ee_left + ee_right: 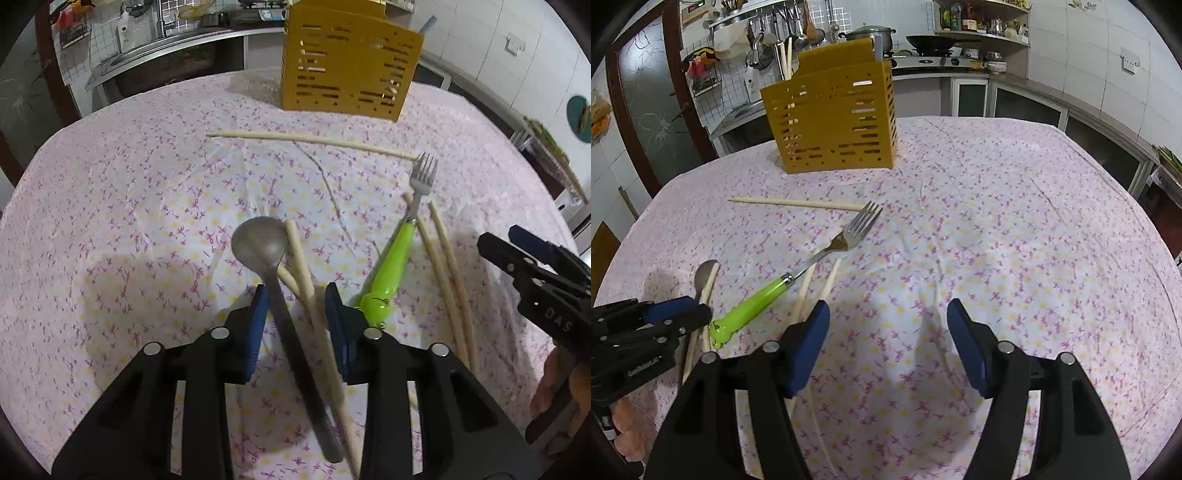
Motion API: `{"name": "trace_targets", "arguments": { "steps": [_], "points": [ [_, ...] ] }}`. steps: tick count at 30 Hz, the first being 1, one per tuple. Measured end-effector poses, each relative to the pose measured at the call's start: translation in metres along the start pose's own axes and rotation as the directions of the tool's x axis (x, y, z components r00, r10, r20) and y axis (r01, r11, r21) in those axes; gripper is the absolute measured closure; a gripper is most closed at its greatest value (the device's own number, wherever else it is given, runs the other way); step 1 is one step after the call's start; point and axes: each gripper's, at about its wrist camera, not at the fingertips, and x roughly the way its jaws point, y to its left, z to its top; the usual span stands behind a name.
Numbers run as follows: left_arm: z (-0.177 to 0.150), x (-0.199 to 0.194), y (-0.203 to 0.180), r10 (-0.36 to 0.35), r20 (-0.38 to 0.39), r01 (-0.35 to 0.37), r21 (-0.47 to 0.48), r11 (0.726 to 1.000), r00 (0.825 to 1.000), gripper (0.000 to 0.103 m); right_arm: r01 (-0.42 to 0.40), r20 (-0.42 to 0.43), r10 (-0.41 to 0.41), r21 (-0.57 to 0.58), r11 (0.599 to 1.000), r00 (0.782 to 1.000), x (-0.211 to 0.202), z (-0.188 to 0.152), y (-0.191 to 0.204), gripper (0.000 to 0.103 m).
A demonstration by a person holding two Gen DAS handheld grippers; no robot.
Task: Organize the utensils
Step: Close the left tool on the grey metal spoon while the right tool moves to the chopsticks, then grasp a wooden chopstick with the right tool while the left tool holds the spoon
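Observation:
A grey metal spoon (264,243) and a wooden chopstick (306,280) lie on the flowered tablecloth between the fingers of my left gripper (295,299), which is open around them. A fork with a green handle (391,266) lies just right of it, with more chopsticks (447,269) beside it and one chopstick (314,140) lying across farther back. The yellow slotted utensil holder (347,62) stands at the far edge. My right gripper (886,314) is open and empty over bare cloth, right of the fork (812,266). The holder (831,114) holds some utensils.
The table (1015,221) is covered in a pink flowered cloth. Kitchen counters, a sink and a stove run behind it. The left gripper shows in the right wrist view (676,314), and the right gripper shows in the left wrist view (517,254).

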Motion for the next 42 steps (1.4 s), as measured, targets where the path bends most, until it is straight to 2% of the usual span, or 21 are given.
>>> {"name": "trace_targets", "arguments": {
  "steps": [5, 9, 11, 13, 24, 26, 28, 32, 37, 42],
  "points": [
    [0.001, -0.002, 0.005, -0.023, 0.010, 0.023, 0.004, 1.000, 1.000, 0.086, -0.004, -0.016, 0.004, 0.001, 1.000, 1.000, 0.004, 0.000, 0.013, 0.038],
    [0.004, -0.002, 0.016, -0.043, 0.007, 0.043, -0.017, 0.999, 0.999, 0.089, -0.007, -0.045, 0.007, -0.001, 1.000, 0.999, 0.012, 0.002, 0.025, 0.039],
    [0.004, -0.002, 0.019, -0.043, 0.009, 0.043, -0.022, 0.999, 0.999, 0.090, -0.005, -0.063, 0.005, -0.005, 1.000, 0.998, 0.016, 0.003, 0.029, 0.049],
    [0.003, -0.003, 0.022, -0.048, 0.010, 0.049, -0.028, 0.998, 0.999, 0.090, 0.006, -0.086, -0.006, -0.003, 1.000, 0.996, 0.022, 0.002, 0.031, 0.066],
    [0.009, 0.000, 0.033, -0.053, -0.002, 0.053, -0.059, 0.997, 0.999, 0.095, 0.037, -0.154, -0.041, -0.030, 0.999, 0.987, 0.031, 0.009, 0.040, 0.068],
    [0.010, 0.001, 0.034, -0.059, -0.003, 0.058, -0.068, 0.996, 0.998, 0.096, 0.036, -0.156, -0.039, -0.022, 0.999, 0.987, 0.031, 0.010, 0.039, 0.072],
    [0.011, 0.000, 0.036, -0.067, -0.004, 0.067, -0.080, 0.995, 0.998, 0.098, 0.026, -0.150, -0.028, -0.017, 1.000, 0.988, 0.030, 0.010, 0.036, 0.080],
    [0.011, -0.003, 0.038, -0.073, -0.001, 0.073, -0.092, 0.993, 0.997, 0.098, -0.021, -0.139, 0.024, 0.025, 0.999, 0.990, 0.025, 0.009, 0.025, 0.093],
    [0.013, -0.015, 0.037, -0.102, 0.020, 0.104, -0.098, 0.990, 0.995, 0.098, -0.043, -0.122, 0.047, 0.037, 0.998, 0.991, 0.020, 0.007, 0.019, 0.097],
    [0.014, -0.020, 0.041, -0.102, 0.039, 0.105, -0.105, 0.989, 0.994, 0.098, -0.068, -0.103, 0.072, 0.048, 0.997, 0.992, 0.015, 0.005, 0.015, 0.100]
  ]
}}
